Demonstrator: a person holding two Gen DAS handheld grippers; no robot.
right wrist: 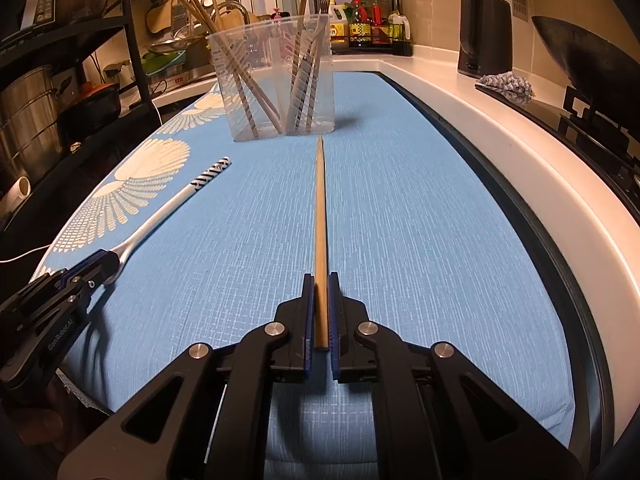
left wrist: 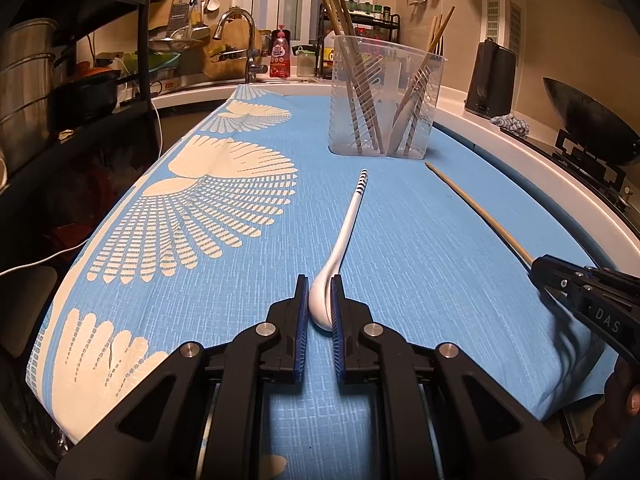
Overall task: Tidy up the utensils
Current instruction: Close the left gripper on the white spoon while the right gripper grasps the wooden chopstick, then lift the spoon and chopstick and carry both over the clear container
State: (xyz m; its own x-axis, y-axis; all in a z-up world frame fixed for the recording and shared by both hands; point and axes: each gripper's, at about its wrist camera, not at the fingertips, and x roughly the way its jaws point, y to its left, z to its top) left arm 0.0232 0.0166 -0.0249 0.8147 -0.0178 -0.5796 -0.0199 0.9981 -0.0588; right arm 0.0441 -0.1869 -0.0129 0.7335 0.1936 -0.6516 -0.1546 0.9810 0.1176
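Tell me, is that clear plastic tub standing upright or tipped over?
Upright. The clear tub stands flat on the blue cloth, its open mouth up, chopsticks leaning inside.

Your left hand-held gripper (left wrist: 320, 286) has its blue pads on either side of the bowl of a white spoon (left wrist: 340, 246), whose striped handle end points away toward a clear plastic container (left wrist: 384, 96). That container stands upright on the blue patterned cloth (left wrist: 420, 240) over the table and holds chopsticks and other utensils leaning against its walls. To your right, the right hand-held gripper (left wrist: 538, 270) meets the near end of a single wooden chopstick (left wrist: 476, 210) lying on the cloth.
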